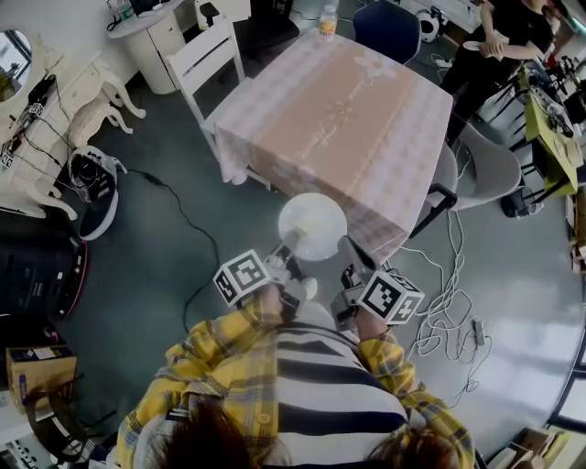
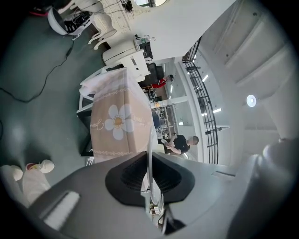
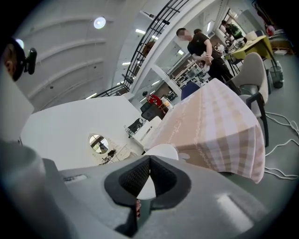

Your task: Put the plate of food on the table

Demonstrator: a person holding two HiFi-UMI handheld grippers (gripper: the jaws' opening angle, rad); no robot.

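I carry the white plate (image 1: 312, 225) in front of me with both tools, one on each side of its rim. My left gripper (image 1: 286, 252) bites the rim on the plate's left and my right gripper (image 1: 352, 253) bites it on the right. The marker cubes sit just ahead of my yellow plaid sleeves.

In the left gripper view the plate (image 2: 150, 135) shows edge-on as a thin pale line, and the dark ribbed fingers (image 2: 128, 175) of the left gripper (image 2: 149, 158) are pressed together on it. In the right gripper view the fingers (image 3: 133, 179) of the right gripper (image 3: 149, 161) are likewise clamped on the rim, with the plate's white disc (image 3: 161, 150) rising beyond them.

The plate is held in the air at the near corner of the bench (image 1: 339, 110), which is draped in a pink checked cloth. From the head view the plate overlaps the cloth's hanging corner. I cannot tell whether it is over the top yet, and I cannot make out what lies on it.

A bottle (image 1: 327, 20) stands at the bench's far edge. A white chair (image 1: 209, 55) stands at the left edge and a grey chair (image 1: 485, 165) at the right. A person in black (image 1: 504, 37) stands beyond the far right corner.
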